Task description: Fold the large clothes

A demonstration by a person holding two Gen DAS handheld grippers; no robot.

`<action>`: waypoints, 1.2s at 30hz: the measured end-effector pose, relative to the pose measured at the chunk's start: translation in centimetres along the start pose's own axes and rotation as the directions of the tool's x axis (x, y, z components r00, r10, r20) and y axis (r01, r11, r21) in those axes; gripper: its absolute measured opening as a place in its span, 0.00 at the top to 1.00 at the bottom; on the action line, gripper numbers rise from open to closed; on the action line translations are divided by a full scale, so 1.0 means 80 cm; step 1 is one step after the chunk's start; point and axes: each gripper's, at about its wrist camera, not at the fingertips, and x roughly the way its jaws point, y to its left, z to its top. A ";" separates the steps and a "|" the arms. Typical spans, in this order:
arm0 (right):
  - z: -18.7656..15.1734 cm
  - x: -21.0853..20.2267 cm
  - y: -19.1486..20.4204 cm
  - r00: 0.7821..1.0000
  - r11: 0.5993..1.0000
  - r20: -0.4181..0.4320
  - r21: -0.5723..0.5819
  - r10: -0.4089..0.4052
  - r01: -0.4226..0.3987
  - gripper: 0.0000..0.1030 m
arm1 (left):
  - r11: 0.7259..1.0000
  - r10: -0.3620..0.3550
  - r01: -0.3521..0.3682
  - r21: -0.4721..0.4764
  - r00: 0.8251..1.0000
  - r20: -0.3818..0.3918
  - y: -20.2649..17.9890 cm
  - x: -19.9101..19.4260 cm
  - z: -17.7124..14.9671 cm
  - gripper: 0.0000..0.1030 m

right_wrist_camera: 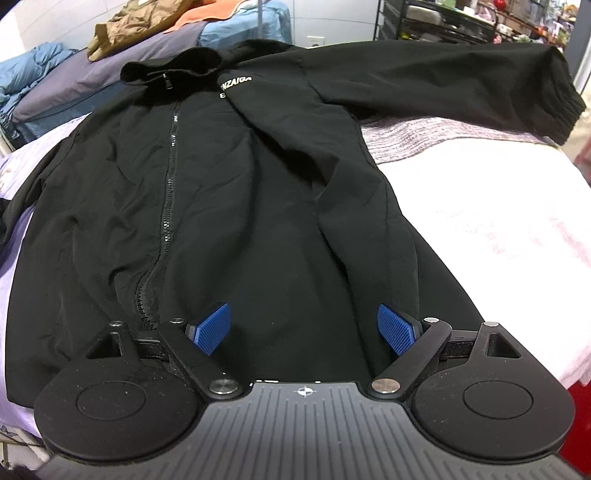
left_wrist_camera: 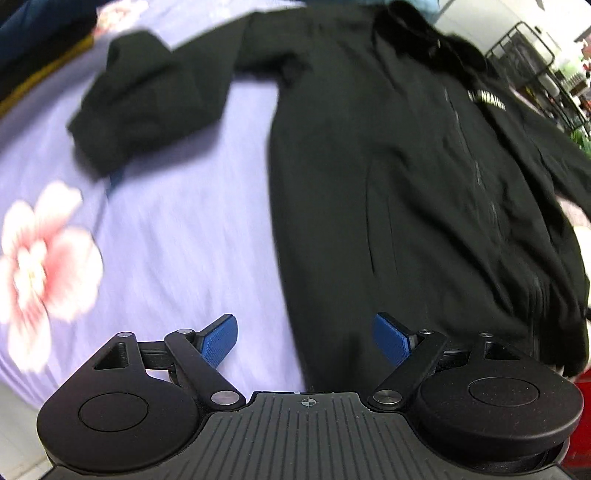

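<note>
The right tool (right_wrist_camera: 304,328) is seen released, its blue pads (right_wrist_camera: 210,328) spread wide with nothing pinched between them — it is poised over the lower front of a black jacket (right_wrist_camera: 236,192), just right of the zipper (right_wrist_camera: 169,192). The left tool (left_wrist_camera: 306,339) is likewise released and empty, its pads spread above the jacket's left edge (left_wrist_camera: 388,184) where dark cloth meets a lilac bedsheet (left_wrist_camera: 177,229) printed with a pink flower (left_wrist_camera: 40,266). The jacket is laid flat, front up, on the bed. One sleeve (right_wrist_camera: 461,81) is stretched out to the right across a white towel (right_wrist_camera: 480,199) — the other sleeve (left_wrist_camera: 147,99) lies bent to the left on the sheet. White lettering (right_wrist_camera: 236,84) is shown on the chest below the hood (right_wrist_camera: 173,64). Other clothes (right_wrist_camera: 136,22) are heaped beyond.
</note>
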 end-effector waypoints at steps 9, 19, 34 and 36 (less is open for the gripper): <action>-0.006 0.003 -0.009 1.000 0.999 -0.026 -0.039 0.010 -0.011 0.12 | 0.992 -0.111 0.113 0.065 0.994 -0.021 -0.026 0.023 -0.045 0.00; -0.015 -0.009 -0.035 0.999 0.997 -0.008 -0.073 -0.041 0.040 0.12 | 0.975 -0.082 0.089 0.201 0.996 -0.043 -0.082 0.053 -0.041 0.34; -0.034 -0.009 -0.060 0.996 0.987 -0.012 -0.139 -0.088 0.085 0.13 | 0.991 -0.129 0.125 0.038 0.981 0.148 0.007 -0.112 -0.008 0.55; -0.036 -0.007 -0.054 0.997 0.985 -0.011 -0.154 -0.078 0.076 0.13 | 0.997 -0.068 0.070 -0.026 0.994 0.084 0.037 -0.091 -0.023 0.60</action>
